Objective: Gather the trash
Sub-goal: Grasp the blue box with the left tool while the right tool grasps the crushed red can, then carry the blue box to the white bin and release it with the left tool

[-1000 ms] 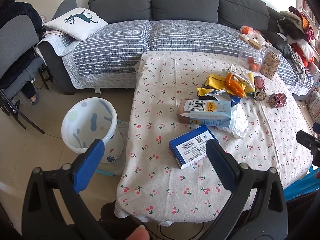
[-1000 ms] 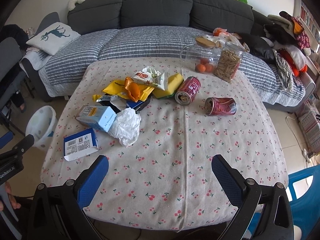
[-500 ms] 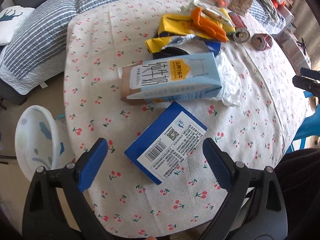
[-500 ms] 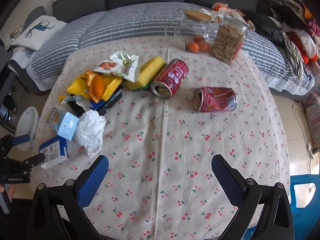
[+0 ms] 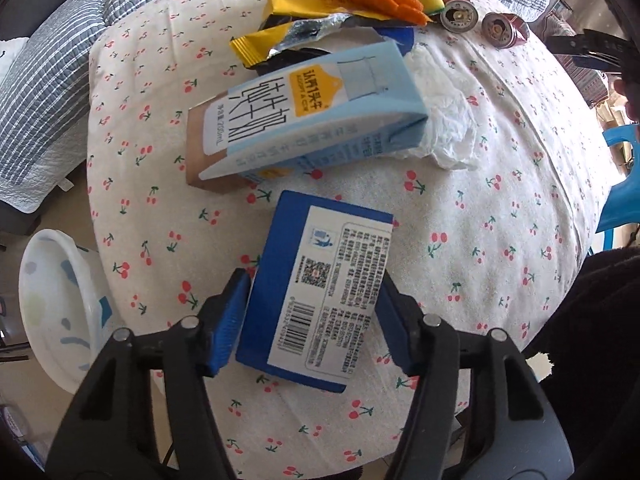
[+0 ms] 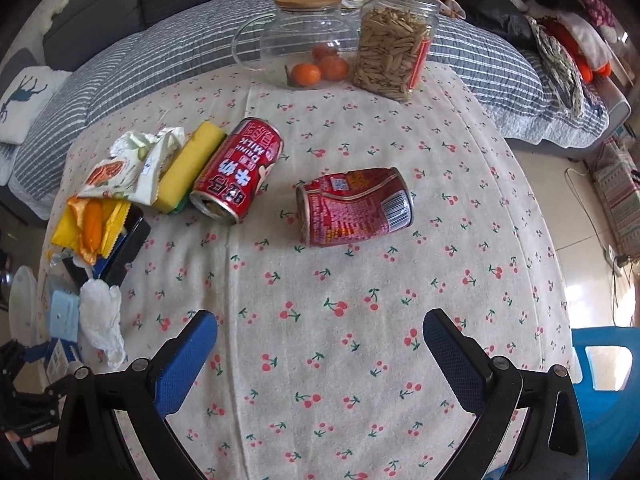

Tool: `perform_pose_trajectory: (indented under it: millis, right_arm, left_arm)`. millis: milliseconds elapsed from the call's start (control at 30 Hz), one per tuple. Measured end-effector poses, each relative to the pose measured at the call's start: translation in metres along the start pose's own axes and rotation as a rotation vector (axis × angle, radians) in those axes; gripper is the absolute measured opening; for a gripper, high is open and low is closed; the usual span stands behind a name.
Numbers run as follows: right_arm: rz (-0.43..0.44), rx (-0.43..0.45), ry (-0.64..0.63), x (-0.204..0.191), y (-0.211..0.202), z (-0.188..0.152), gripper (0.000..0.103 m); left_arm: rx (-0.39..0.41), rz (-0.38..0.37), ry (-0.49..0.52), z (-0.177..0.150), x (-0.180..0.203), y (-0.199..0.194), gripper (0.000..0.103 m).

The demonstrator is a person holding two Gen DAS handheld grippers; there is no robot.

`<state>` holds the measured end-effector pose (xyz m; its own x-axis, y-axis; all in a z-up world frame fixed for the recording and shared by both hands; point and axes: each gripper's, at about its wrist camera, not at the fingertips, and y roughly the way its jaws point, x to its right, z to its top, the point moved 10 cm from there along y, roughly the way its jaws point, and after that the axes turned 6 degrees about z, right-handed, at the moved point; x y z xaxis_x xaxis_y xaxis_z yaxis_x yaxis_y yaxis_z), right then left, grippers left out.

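Observation:
A blue box (image 5: 316, 296) with a white barcode label lies on the cherry-print tablecloth (image 5: 480, 280) near its front edge. My left gripper (image 5: 312, 312) points down over it. Its jaws are closing, and the blue pads (image 5: 230, 320) lie against the box's two long sides. Just beyond lie a light-blue milk carton (image 5: 304, 120) and a crumpled white tissue (image 5: 444, 128). My right gripper (image 6: 320, 344) hangs open over bare cloth, with nothing between its fingers. A crushed red can (image 6: 354, 206) lies ahead of it, and a second red can (image 6: 238, 170) to the left.
A white bin (image 5: 52, 304) stands on the floor left of the table. Yellow and orange wrappers (image 6: 96, 224) pile at the table's left. A glass pot with oranges (image 6: 304, 40) and a seed jar (image 6: 394, 40) stand at the back. A blue chair (image 6: 600, 380) is at right.
My left gripper has dropped down onto the blue box and narrowed its jaws around it. My right gripper has moved forward over the table toward the red cans, still open.

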<state>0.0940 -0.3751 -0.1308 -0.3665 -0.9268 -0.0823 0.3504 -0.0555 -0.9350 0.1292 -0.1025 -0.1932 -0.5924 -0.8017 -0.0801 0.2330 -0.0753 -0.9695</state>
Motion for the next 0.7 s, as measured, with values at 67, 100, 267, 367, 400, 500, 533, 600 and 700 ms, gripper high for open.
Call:
perform_pose_trajectory:
  millis: [67, 100, 267, 367, 400, 500, 533, 600, 700]
  right_arm:
    - [-0.002, 0.002, 0.058, 0.012, 0.007, 0.008, 0.103]
    - [-0.001, 0.002, 0.087, 0.017, 0.010, 0.012, 0.103]
    - [0.058, 0.027, 0.262, 0.034, 0.023, 0.033, 0.103]
    - [0.076, 0.052, 0.372, 0.043, 0.031, 0.043, 0.103]
    - [0.069, 0.061, 0.401, 0.047, 0.035, 0.045, 0.103]
    - [0.042, 0.074, 0.451, 0.056, 0.047, 0.052, 0.103]
    - [0.040, 0.078, 0.473, 0.059, 0.051, 0.054, 0.102]
    - [0.048, 0.095, 0.522, 0.066, 0.059, 0.059, 0.099]
    - [0.082, 0.095, 0.548, 0.066, 0.072, 0.065, 0.091]
  left_arm:
    - [0.023, -0.016, -0.005, -0.003, 0.007, -0.009, 0.061]
    - [0.033, -0.019, -0.008, -0.004, 0.007, -0.014, 0.061]
    - [0.090, -0.028, -0.047, -0.010, 0.003, -0.039, 0.060]
    - [0.123, -0.023, -0.077, -0.006, -0.004, -0.047, 0.060]
    - [0.132, -0.019, -0.088, -0.006, -0.006, -0.051, 0.060]
    - [0.154, -0.009, -0.120, 0.000, -0.020, -0.051, 0.060]
    - [0.159, -0.009, -0.131, 0.000, -0.023, -0.053, 0.060]
    - [0.167, -0.004, -0.151, 0.003, -0.036, -0.051, 0.060]
    - [0.176, 0.005, -0.176, 0.003, -0.047, -0.052, 0.060]
